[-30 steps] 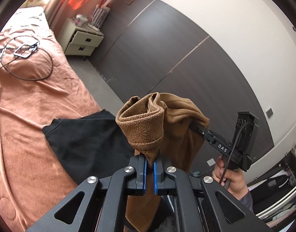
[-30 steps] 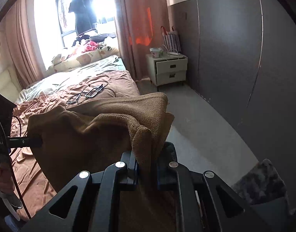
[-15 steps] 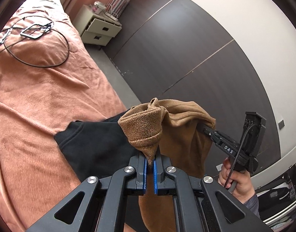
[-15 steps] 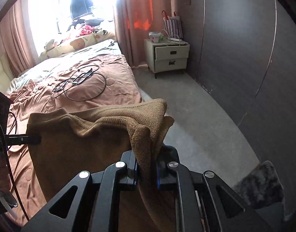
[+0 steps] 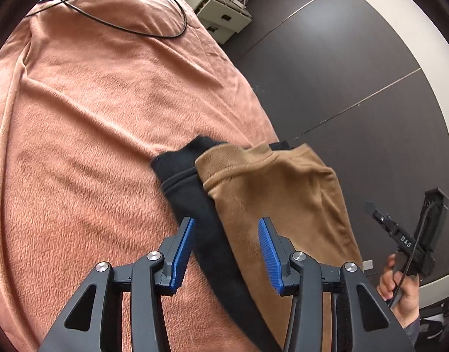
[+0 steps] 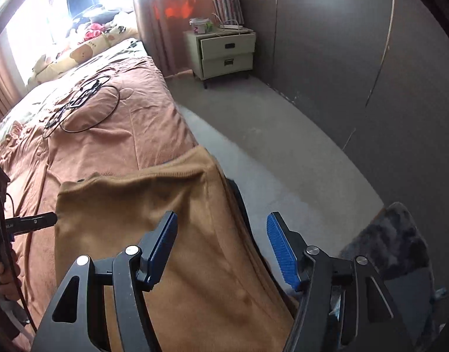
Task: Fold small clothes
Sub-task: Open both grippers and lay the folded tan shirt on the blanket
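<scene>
Left gripper [image 5: 225, 252]: spread wide, blue pads [image 5: 183, 252] well apart, nothing between them. Hovering over the tan garment [image 5: 277, 205] and the black garment [image 5: 201, 202] beneath it, near the bed's side edge. Whether the fingertips touch the cloth cannot be told.

Right gripper [image 6: 221, 249]: likewise spread wide, blue pads [image 6: 283, 252] apart and empty. Left finger over the tan garment [image 6: 171, 234], right finger out past the bed's edge, above the grey floor [image 6: 283, 152]. Seen from the left wrist view at the far right, held in a hand [image 5: 400, 290], tip clear of the tan cloth's right side.

Tan garment: lying spread on the bed's side edge, on top of the black garment, its lower part draping over the edge. Top hem slightly rumpled, a few soft creases across the middle. Black garment peeking out along the tan one's left side in the left wrist view, and as a thin dark strip along its right side in the right wrist view.

Around: pinkish-brown blanket [image 5: 92, 132] covering the bed, a black cable loop [image 6: 86, 108] lying toward its far end. Cream two-drawer nightstand [image 6: 224, 52] against the wall beyond the bed, a striped bag [image 6: 227, 6] on top. Dark grey wall panels [image 6: 356, 58] along the floor. Fluffy grey rug [image 6: 391, 243] on the floor below the right gripper's right finger.
</scene>
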Motion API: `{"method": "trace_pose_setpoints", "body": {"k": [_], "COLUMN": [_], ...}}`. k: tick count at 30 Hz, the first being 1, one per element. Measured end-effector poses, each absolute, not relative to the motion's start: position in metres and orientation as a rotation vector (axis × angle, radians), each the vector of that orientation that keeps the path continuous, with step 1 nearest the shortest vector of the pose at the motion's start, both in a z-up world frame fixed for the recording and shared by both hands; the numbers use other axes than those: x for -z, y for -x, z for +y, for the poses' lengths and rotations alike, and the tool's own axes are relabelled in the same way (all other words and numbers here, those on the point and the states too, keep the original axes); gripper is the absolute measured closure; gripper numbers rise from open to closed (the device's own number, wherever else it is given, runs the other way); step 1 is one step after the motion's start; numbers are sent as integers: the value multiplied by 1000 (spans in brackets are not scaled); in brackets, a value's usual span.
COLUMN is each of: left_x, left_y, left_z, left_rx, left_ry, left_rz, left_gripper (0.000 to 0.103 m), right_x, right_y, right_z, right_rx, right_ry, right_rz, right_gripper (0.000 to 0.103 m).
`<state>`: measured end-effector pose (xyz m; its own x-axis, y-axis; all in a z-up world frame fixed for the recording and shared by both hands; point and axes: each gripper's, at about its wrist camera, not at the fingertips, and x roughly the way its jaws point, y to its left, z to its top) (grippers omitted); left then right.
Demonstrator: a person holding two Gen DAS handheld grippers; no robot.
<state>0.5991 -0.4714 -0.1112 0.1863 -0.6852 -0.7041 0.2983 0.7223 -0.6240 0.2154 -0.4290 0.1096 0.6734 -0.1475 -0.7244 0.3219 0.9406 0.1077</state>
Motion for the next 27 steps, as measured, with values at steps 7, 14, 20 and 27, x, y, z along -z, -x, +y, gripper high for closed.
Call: {"method": "trace_pose_setpoints", "body": {"k": [7,14,20,27], "left_x": [110,115,118,123], "left_y": [-583,-583,-592,-607], "left_z": [-478,-492,-497,-500], "left_rx": [772,778,766,722], "left_ry": [391,386,390,401], "left_rz": [1176,1190,1178,1169], "left_gripper": [57,57,57,81], "right_x": [-98,-79,-71,-65], "right_y": [-169,-174,-206,-220], "right_z": [-436,-452,-472,-486], "right_rx": [203,214,293,330], "right_ry": [-239,-269,-310,-355], "right_rz": [822,887,923,942], "right_gripper": [80,81,81,81]}}
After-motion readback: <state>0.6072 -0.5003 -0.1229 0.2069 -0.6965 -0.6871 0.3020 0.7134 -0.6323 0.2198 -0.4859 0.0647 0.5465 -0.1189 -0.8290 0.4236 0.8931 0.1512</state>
